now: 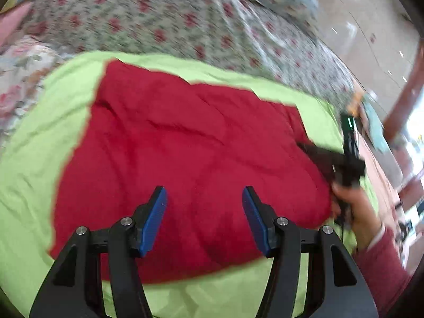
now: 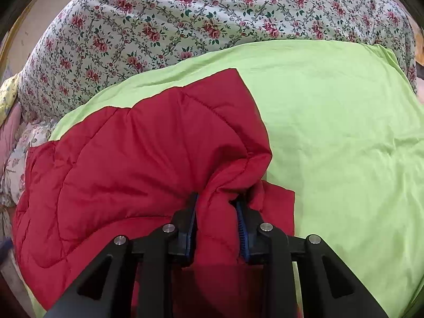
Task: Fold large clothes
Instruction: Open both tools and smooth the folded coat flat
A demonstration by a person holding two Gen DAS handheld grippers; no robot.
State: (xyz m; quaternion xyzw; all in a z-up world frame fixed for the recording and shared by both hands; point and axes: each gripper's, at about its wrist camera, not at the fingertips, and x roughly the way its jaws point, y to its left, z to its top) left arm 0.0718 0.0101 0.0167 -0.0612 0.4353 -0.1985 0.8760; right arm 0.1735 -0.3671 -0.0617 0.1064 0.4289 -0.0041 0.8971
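A red quilted jacket (image 1: pixel 185 153) lies folded on a light green sheet (image 1: pixel 31 159) on the bed. It also shows in the right wrist view (image 2: pixel 127 164). My left gripper (image 1: pixel 204 201) is open and empty, hovering above the jacket's near part. My right gripper (image 2: pixel 216 206) is shut on a bunched edge of the jacket at its right side. In the left wrist view the right gripper (image 1: pixel 318 156) shows at the jacket's right edge, held by a hand in a red sleeve.
A floral bedspread (image 2: pixel 185 21) covers the bed beyond the green sheet (image 2: pixel 344 132). Pillows (image 1: pixel 16 21) lie at the far left. The bed's right edge drops to a shiny floor (image 1: pixel 371 26). A wooden post (image 1: pixel 408 90) stands at the right.
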